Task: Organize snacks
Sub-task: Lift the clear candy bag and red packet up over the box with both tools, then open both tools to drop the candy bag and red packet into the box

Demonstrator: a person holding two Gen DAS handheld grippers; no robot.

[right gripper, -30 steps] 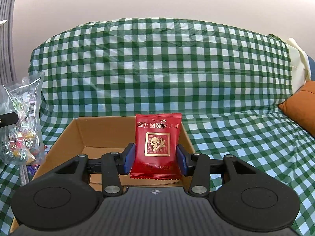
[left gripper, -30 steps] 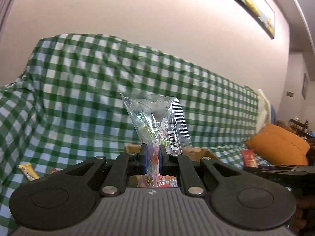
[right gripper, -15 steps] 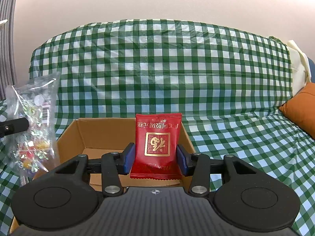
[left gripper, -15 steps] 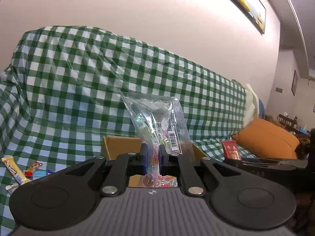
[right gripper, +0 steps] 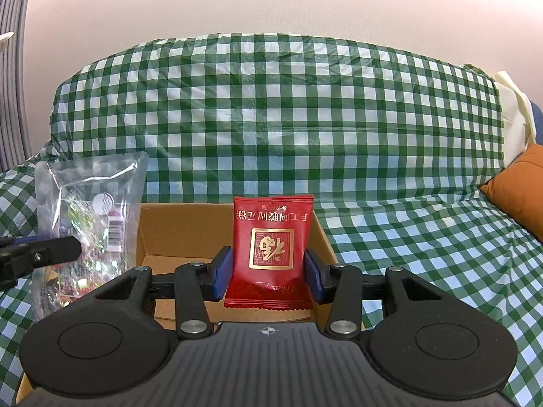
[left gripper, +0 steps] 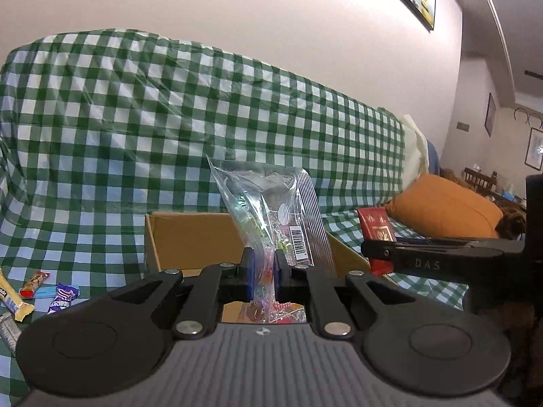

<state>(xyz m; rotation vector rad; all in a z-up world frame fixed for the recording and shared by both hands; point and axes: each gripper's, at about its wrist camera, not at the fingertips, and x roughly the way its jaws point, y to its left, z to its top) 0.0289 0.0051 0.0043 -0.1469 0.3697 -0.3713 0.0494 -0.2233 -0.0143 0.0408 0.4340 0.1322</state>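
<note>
My left gripper is shut on a clear bag of mixed candies and holds it upright over the open cardboard box. My right gripper is shut on a red snack packet with gold print, held upright above the same box. The candy bag shows at the left of the right wrist view. The red packet and the right gripper show at the right of the left wrist view.
The box sits on a sofa covered with a green checked cloth. Several loose wrapped snack bars lie on the seat left of the box. An orange cushion is at the right end.
The left gripper with the candy bag has moved right, toward the box and the right gripper. The right gripper has barely moved and still holds the red packet.
</note>
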